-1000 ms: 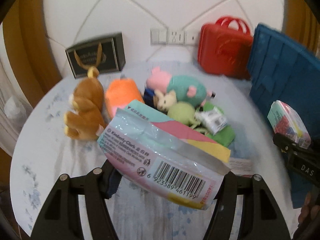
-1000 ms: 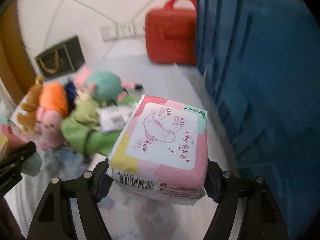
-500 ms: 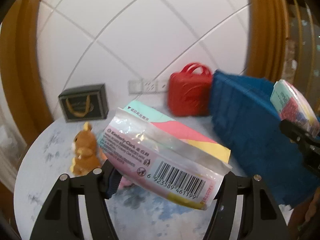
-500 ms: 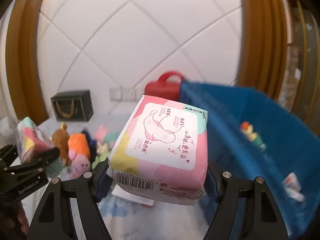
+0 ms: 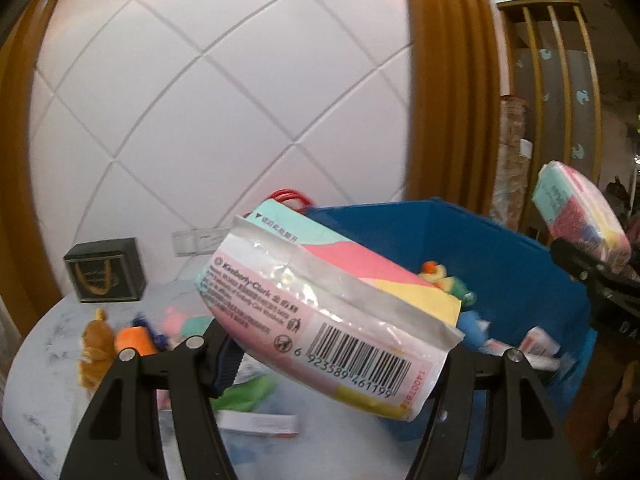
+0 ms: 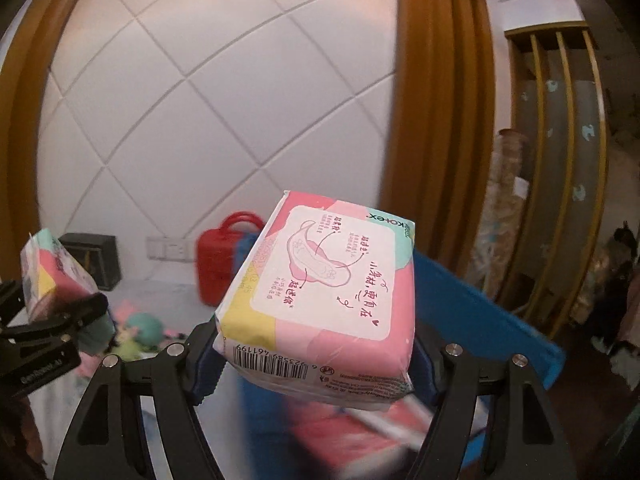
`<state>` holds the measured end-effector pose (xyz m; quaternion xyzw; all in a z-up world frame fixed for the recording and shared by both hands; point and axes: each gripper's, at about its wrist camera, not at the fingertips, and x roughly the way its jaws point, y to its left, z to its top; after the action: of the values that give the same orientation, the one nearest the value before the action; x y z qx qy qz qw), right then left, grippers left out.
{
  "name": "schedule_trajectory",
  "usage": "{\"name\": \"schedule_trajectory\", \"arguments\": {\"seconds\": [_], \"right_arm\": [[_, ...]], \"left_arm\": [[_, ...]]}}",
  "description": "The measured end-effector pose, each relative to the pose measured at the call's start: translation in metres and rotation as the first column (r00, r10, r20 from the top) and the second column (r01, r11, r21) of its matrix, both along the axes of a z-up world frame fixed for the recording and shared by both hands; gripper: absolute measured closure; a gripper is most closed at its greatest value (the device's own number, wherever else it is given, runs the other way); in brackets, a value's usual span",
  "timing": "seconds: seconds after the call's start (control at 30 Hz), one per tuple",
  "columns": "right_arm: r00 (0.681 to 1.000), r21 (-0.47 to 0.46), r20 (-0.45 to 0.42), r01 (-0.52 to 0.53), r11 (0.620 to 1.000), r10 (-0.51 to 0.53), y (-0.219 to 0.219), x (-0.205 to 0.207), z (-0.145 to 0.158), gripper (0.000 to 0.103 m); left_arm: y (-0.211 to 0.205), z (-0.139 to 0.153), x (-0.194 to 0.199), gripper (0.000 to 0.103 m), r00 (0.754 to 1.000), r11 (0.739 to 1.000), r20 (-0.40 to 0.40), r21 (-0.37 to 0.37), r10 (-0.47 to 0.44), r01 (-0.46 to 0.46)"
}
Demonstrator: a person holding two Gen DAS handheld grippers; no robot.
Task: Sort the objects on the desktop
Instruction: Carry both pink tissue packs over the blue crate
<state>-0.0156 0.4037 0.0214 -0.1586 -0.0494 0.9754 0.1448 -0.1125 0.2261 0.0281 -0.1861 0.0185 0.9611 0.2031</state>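
My left gripper [image 5: 332, 354] is shut on a pink, teal and yellow pad pack [image 5: 320, 304], held up in the air near the rim of the blue bin [image 5: 500, 252]. My right gripper [image 6: 316, 352] is shut on a second pad pack [image 6: 324, 300], held above the blue bin [image 6: 472, 312]. The right gripper's pack also shows at the right of the left wrist view [image 5: 580, 216]. The left gripper's pack shows at the left of the right wrist view [image 6: 48, 272]. Plush toys [image 5: 120, 344] lie on the round table [image 5: 44, 380].
The bin holds small toys [image 5: 444, 280] and packets [image 5: 540, 346]. A red case [image 6: 224, 260] and a black gift box [image 5: 104, 270] stand at the table's back by the white wall. A flat packet [image 5: 256, 424] lies on the table near me.
Both grippers have risen and swung right with their packs, from low over the toys to above the blue bin, whose inside now shows.
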Motion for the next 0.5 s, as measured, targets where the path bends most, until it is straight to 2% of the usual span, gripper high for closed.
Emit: {"name": "schedule_trajectory", "arguments": {"seconds": [0.23,0.37,0.5], "right_arm": [[1.000,-0.003,0.029,-0.008,1.000,0.008,0.117,0.026,-0.004,0.028],[0.998,-0.012,0.065,-0.023,1.000,0.024,0.160,0.023,-0.015,0.028],[0.996,0.021,0.085,-0.009,1.000,0.007,0.186,0.019,-0.027,0.028]], "left_arm": [[0.123,0.010,0.045,0.038,0.999,0.999,-0.023,-0.041,-0.026,0.025],[0.177,0.006,0.052,0.038,0.999,0.996,0.018,-0.078,-0.046,0.047],[0.223,-0.004,0.057,0.038,0.997,0.989,0.062,-0.136,-0.047,0.055]]}}
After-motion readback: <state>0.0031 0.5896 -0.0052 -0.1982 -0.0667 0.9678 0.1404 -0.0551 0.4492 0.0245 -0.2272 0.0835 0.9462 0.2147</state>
